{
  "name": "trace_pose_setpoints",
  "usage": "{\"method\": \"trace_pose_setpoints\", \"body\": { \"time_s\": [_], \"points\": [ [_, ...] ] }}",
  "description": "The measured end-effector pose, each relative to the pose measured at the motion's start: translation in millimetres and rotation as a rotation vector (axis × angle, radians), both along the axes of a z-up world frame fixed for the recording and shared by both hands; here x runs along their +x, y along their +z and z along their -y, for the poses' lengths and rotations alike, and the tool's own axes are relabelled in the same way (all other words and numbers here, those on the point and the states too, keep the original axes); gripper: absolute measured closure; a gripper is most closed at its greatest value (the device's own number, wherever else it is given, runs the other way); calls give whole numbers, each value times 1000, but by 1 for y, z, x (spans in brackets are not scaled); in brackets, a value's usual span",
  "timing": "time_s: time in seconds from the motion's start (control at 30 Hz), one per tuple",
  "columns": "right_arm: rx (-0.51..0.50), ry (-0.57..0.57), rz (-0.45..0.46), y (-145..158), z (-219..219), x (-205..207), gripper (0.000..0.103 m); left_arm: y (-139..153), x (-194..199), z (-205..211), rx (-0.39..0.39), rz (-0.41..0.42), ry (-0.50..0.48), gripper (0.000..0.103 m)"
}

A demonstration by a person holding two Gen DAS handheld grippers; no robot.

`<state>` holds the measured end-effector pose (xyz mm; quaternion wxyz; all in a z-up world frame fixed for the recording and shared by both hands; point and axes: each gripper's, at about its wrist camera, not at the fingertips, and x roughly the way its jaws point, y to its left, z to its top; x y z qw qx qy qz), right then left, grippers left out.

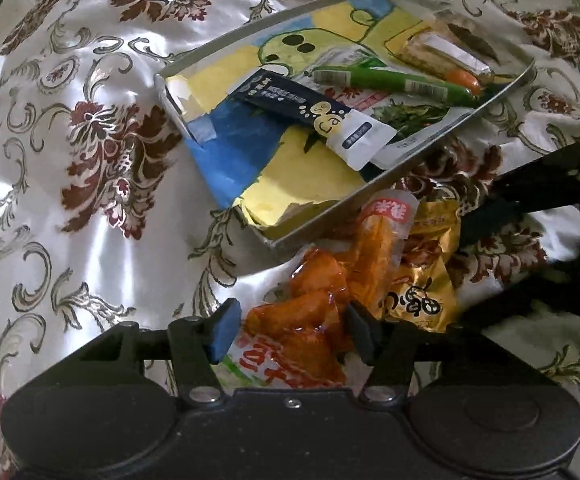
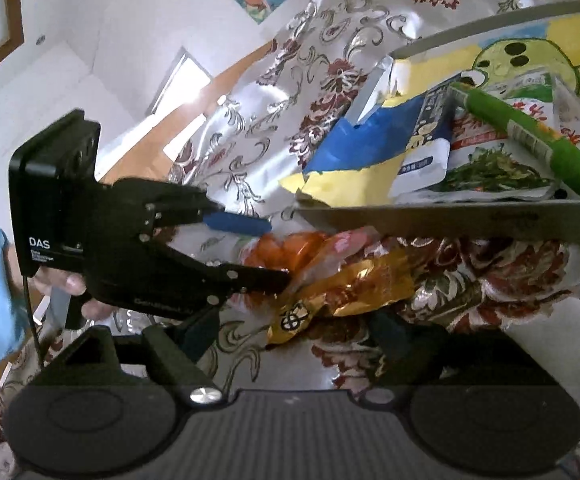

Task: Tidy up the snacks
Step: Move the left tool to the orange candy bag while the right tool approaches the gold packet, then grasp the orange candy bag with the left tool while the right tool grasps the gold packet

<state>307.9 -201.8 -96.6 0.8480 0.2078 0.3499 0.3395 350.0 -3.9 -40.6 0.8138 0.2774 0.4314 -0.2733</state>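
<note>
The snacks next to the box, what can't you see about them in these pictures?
- Orange snack packet: left wrist view, its near end is hidden behind the left hand-held gripper.
- Gold packet: right wrist view, one end sits behind the left hand-held gripper's finger; its print is too crumpled to read.
- Box: right wrist view, cut off by the frame edge.

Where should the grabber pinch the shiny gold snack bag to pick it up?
Probably by a crinkled edge of the gold bag, coming in from its open near side. It lies flat and wrinkled on the cloth, so a raised fold is easiest to pinch. The orange pack overlaps one side and the box blocks the far side.
</note>
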Motion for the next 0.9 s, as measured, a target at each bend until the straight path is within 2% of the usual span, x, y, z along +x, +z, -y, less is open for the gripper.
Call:
{"method": "trace_pose_setpoints", "body": {
  "time_s": [0.07, 0.13, 0.17, 0.2, 0.27, 0.43, 0.57, 0.73, 0.8, 0.9],
  "points": [
    [-7, -17, -9, -2, 3, 4, 45, -1, -3, -2, -2, 11, -12, 43],
    [28, -40, -48, -6, 11, 10, 54, -1, -2, -5, -15, 9, -8, 43],
    [35, -58, -68, -7, 14, 12, 64, -1, -2, -6, -23, 5, -3, 43],
    [43, -71, -86, -9, 17, 14, 68, 0, -1, -8, -31, -1, 2, 43],
    [73, -83, -106, -10, 20, 16, 69, -1, -2, -8, -34, 0, 7, 43],
    [87, -92, -128, -13, 11, 24, 64, -5, -9, 3, 17, 38, -36, 42],
    [83, -108, -135, -14, 7, 25, 64, -7, -8, 7, 34, 41, -40, 40],
    [91, -116, -136, -17, 7, 25, 70, -9, -7, 9, 47, 54, -4, 31],
    [88, -108, -135, -16, 5, 24, 75, -10, -7, 8, 42, 52, 19, 31],
    [88, -109, -139, -12, 6, 22, 78, -9, -14, 13, 63, 72, 31, 40]
  ]
}}
